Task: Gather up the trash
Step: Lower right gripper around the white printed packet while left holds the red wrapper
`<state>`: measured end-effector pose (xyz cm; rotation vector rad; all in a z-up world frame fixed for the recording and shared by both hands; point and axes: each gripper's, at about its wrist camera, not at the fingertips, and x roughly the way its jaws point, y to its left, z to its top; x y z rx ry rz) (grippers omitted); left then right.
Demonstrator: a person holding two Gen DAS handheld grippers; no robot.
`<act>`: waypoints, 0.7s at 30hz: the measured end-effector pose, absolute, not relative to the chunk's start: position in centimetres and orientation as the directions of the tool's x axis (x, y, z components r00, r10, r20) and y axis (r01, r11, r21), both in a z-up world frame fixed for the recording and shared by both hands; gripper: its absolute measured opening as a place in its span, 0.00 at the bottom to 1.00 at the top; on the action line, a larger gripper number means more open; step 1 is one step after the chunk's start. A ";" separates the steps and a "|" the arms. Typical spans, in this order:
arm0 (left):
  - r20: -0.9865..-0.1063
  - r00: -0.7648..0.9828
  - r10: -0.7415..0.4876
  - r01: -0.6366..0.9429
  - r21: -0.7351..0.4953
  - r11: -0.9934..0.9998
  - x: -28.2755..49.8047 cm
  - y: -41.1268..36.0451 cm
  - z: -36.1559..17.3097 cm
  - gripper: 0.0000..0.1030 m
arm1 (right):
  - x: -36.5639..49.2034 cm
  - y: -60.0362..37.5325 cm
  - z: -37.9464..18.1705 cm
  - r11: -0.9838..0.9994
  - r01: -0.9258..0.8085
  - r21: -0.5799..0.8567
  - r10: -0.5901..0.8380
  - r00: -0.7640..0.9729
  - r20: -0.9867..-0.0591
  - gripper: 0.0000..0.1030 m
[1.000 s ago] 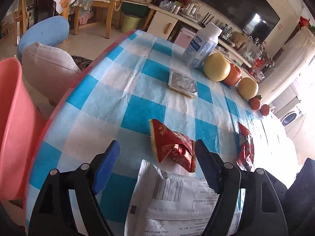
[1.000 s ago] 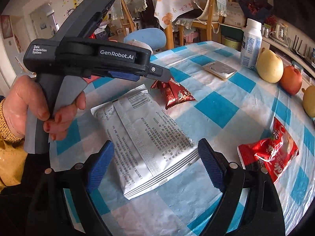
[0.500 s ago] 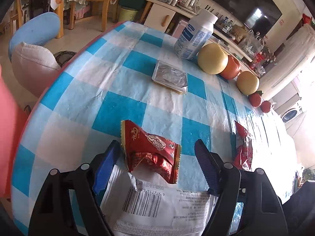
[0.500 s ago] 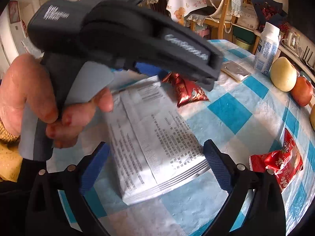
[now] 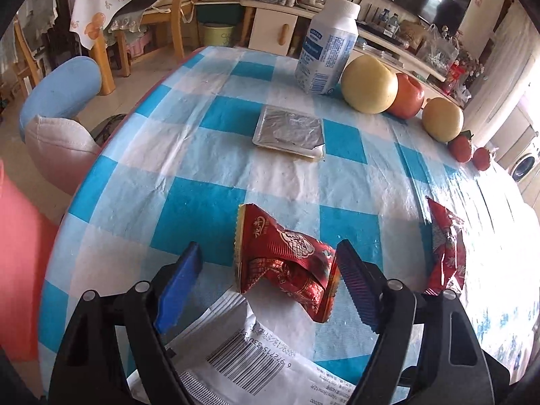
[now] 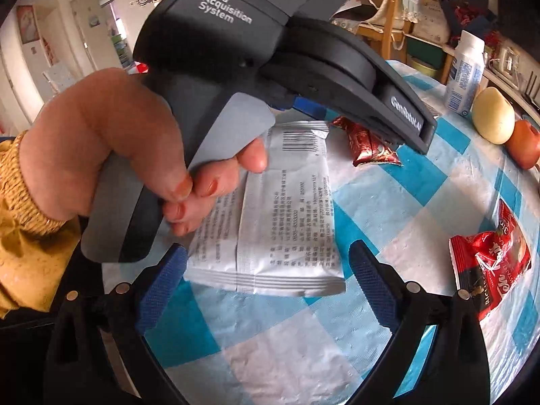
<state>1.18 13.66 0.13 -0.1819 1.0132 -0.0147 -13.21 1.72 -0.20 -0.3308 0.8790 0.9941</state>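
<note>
Both fingers [image 5: 179, 280] flank red wrapper [image 5: 287, 260] | untouched, table [image 5: 202, 209]

Both grippers angled down, jaws apart.
The black left gripper [image 5: 266, 276] with blue pads has just been opening, nothing pinched; the black right gripper [image 6: 266, 287] gapes wide.

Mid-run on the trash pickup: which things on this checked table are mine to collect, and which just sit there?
Trash to collect:
- crumpled red wrapper, between the open left hand-held gripper fingers, not gripped
- white printed pouch, ahead of the open right hand-held gripper
- second red wrapper
- flat foil packet

Probably just lying about:
- white bottle
- yellow and red fruit
</note>
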 end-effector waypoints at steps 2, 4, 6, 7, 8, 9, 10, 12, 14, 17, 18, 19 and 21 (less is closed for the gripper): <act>-0.840 0.534 -0.095 -0.073 -0.158 0.985 1.4 13.5 0.2 0.78 | -12.7 2.1 -0.2 0.545 -0.826 0.145 0.590 0.255 -0.766 0.95; -0.835 0.539 -0.113 -0.047 -0.164 0.985 1.5 13.0 0.2 0.65 | -12.3 2.1 -0.1 0.557 -0.817 0.151 0.589 0.260 -0.765 0.94; -0.837 0.540 -0.089 -0.028 -0.124 0.992 1.5 12.3 0.3 0.56 | -12.0 2.2 -0.1 0.560 -0.813 0.161 0.591 0.256 -0.765 0.93; -0.834 0.543 -0.094 -0.018 -0.123 0.992 1.3 12.1 0.3 0.51 | -12.0 2.2 -0.1 0.562 -0.812 0.156 0.588 0.260 -0.766 0.92; -0.830 0.547 -0.106 -0.004 -0.130 0.992 1.2 12.0 0.4 0.49 | -12.1 2.2 0.0 0.561 -0.814 0.152 0.587 0.262 -0.766 0.90; -0.828 0.550 -0.109 -0.001 -0.131 0.991 1.2 12.1 0.4 0.47 | -11.5 2.0 0.1 0.553 -0.819 0.155 0.593 0.257 -0.763 0.86; -0.825 0.553 -0.114 0.000 -0.137 0.991 1.0 12.1 0.4 0.46 | -11.2 2.0 0.1 0.551 -0.821 0.150 0.593 0.258 -0.763 0.85; -0.820 0.558 -0.129 0.005 -0.152 0.988 0.9 12.3 0.6 0.45 | -11.3 2.1 0.1 0.549 -0.823 0.148 0.594 0.259 -0.762 0.79; -0.812 0.567 -0.140 0.008 -0.164 0.986 0.6 12.6 0.8 0.42 | -11.4 2.1 0.2 0.537 -0.830 0.150 0.602 0.252 -0.758 0.71; -0.799 0.582 -0.151 0.004 -0.183 0.983 0.2 13.3 1.4 0.37 | -12.4 1.9 0.3 0.543 -0.829 0.136 0.597 0.267 -0.757 0.58; -0.794 0.588 -0.155 0.002 -0.190 0.982 0.1 13.6 1.6 0.36 | -12.3 1.9 0.2 0.544 -0.827 0.144 0.600 0.263 -0.755 0.58; -0.792 0.591 -0.153 -0.001 -0.191 0.982 0.0 13.9 1.7 0.35 | -12.2 1.8 0.2 0.544 -0.826 0.149 0.603 0.261 -0.754 0.58; -0.788 0.597 -0.151 -0.010 -0.195 0.981 -0.3 14.5 1.9 0.34 | -12.1 1.9 0.2 0.548 -0.824 0.145 0.600 0.265 -0.755 0.58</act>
